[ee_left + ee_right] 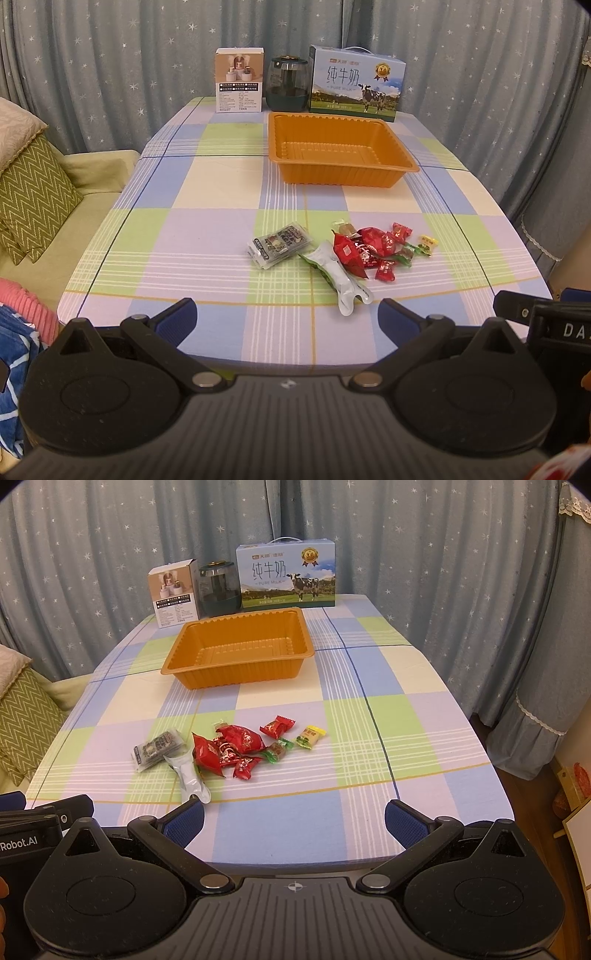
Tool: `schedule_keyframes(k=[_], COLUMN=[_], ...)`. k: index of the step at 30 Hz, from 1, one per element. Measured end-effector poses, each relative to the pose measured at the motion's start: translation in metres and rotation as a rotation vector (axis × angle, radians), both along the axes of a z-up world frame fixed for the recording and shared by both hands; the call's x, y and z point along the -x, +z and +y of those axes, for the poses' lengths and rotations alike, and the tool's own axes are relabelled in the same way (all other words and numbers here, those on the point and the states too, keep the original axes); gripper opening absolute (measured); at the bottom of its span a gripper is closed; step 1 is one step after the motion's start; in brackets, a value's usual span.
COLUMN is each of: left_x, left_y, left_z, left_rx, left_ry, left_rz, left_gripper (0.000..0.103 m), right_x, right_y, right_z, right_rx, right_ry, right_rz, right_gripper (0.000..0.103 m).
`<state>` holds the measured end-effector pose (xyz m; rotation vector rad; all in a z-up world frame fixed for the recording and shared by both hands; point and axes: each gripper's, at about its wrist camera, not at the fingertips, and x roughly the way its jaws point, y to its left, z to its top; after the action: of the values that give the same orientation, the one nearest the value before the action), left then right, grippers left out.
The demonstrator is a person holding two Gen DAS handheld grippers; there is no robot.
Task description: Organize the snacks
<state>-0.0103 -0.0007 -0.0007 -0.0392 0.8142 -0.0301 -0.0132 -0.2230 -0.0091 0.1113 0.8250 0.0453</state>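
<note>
I hold my left gripper (287, 317) low over the near edge of the table (207, 236), its 2 blue-padded fingers spread wide with nothing between them. My right gripper (294, 818) sits beside it at the same edge, also spread wide and holding nothing.

The snacks lie in a loose cluster on the checked cloth ahead of both grippers. A dark printed packet (279, 244) lies at the cluster's left. Just right of it a white and green pouch (340, 277) points toward me, touching the heap of red candies (364, 247). A yellow candy (311, 737) lies at the far right of the cluster, near a green-ended sweet (277, 751).

The orange tray (341, 177) stands farther back, well apart from the snacks. Behind it, along the curtain, stand a small white box (239, 80), a dark glass jar (289, 84) and a milk carton (356, 84).
</note>
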Motion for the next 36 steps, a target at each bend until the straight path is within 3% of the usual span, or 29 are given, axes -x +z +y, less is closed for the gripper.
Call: schedule_keyframes(k=[12,22,29,36], left_x=[-0.014,-0.045,-0.070,-0.104], left_y=[-0.015,-0.032,-0.047,-0.065], left_z=[0.010,0.027,0.019,0.024], left_rx=[0.013,0.030,0.016,-0.055], left_ry=[0.009,0.042,-0.003,-0.083], left_rz=[0.027,0.026,0.022,0.036], left_gripper=[0.103,0.103,0.103,0.095], right_x=[-0.005,-0.032,-0.055,-0.071], right_y=[-0.009,-0.029,-0.045,-0.059], right_z=[-0.001,0.002,0.004,0.008], right_rx=[0.003,0.008,0.000,-0.006], right_ry=[0.004,0.022,0.035,0.045], right_rz=[-0.008,-0.025,-0.019,-0.018], right_gripper=[0.103,0.103,0.103,0.103])
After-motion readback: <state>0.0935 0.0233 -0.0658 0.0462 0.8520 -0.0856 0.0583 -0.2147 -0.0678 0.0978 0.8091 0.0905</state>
